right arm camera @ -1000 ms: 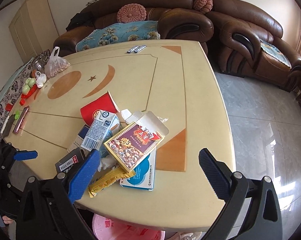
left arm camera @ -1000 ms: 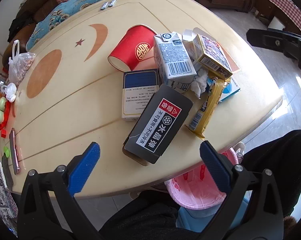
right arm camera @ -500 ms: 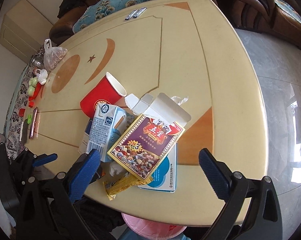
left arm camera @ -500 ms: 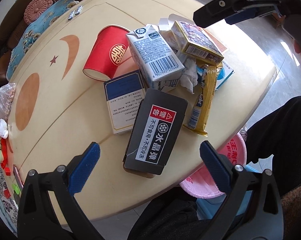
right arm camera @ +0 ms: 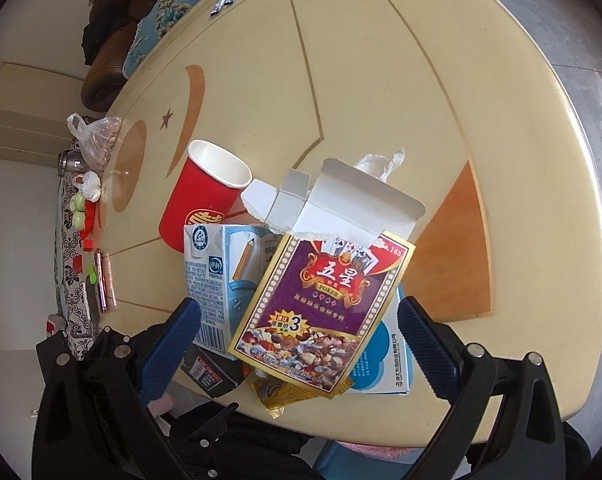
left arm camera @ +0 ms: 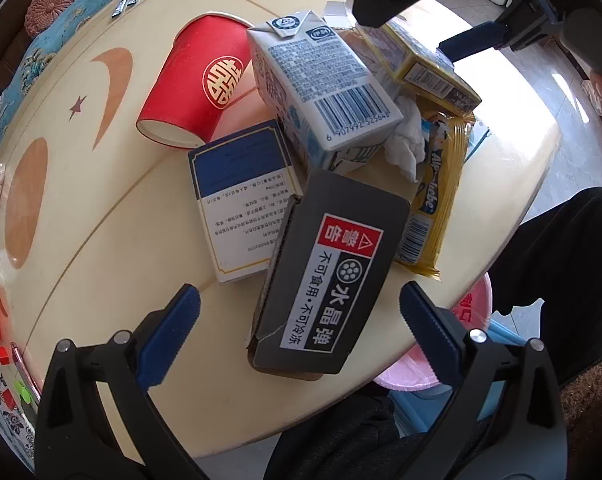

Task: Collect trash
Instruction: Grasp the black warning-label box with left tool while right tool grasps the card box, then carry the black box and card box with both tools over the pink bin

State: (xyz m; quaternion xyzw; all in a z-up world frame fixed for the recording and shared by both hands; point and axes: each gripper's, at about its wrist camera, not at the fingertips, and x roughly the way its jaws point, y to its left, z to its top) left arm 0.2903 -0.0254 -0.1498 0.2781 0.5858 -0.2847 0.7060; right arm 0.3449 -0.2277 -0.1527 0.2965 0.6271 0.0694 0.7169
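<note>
A heap of trash lies at the near edge of the cream table [left arm camera: 101,248]. In the left wrist view my left gripper [left arm camera: 297,328] is open, its blue pads either side of a dark grey box [left arm camera: 329,276] with a red warning label. Behind it lie a blue-and-white box [left arm camera: 237,204], a milk carton [left arm camera: 321,92], a red paper cup [left arm camera: 199,84] on its side, a crumpled tissue [left arm camera: 407,144] and a yellow wrapper [left arm camera: 433,208]. In the right wrist view my right gripper [right arm camera: 299,340] is open over a purple poker card box [right arm camera: 321,308] with its flap up.
A pink-lined bin [left arm camera: 433,364] stands below the table edge, by a person's dark-clothed legs [left arm camera: 557,264]. A plastic bag [right arm camera: 97,136], a metal jar and small toys sit at the table's far left. A blue leaflet box [right arm camera: 385,356] lies under the poker box. Sofas stand behind.
Both grippers have moved down and closer to the heap; the dark box and the poker box now fill more of each view. Both stayed open.
</note>
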